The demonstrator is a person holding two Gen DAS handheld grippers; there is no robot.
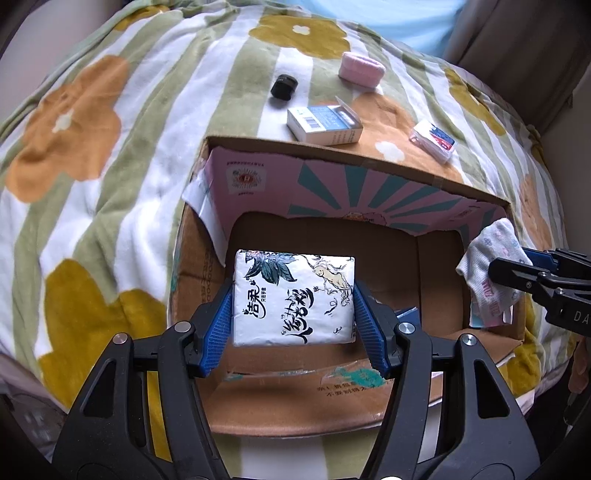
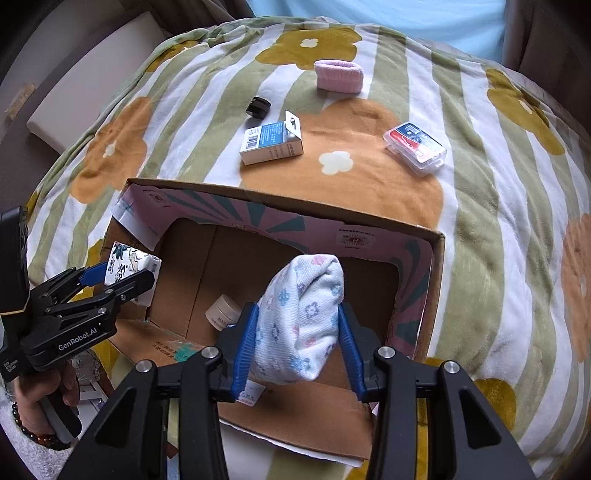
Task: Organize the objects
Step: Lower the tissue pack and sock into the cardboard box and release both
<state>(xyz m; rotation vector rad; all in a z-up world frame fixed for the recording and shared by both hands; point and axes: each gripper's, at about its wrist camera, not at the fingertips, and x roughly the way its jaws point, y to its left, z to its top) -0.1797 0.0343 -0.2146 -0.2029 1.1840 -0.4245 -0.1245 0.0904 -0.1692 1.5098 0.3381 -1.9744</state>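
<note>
Flowered striped blanket (image 2: 480, 229) over bed, beige wall (image 1: 517, 33) behind.

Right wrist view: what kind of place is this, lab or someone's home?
Most likely a home, probably a bedroom: a soft flower-patterned fleece blanket covers what looks like a bed. On it stands an open cardboard box, with household bits around it, such as a pink wristband and a small product box.

Tissue pack (image 1: 293, 297), white with inky art, hung over the open cardboard box (image 1: 354, 155); a rolled flowery sock (image 2: 301, 319) did too. Small jar (image 2: 223, 312) lay inside on the bottom.
</note>
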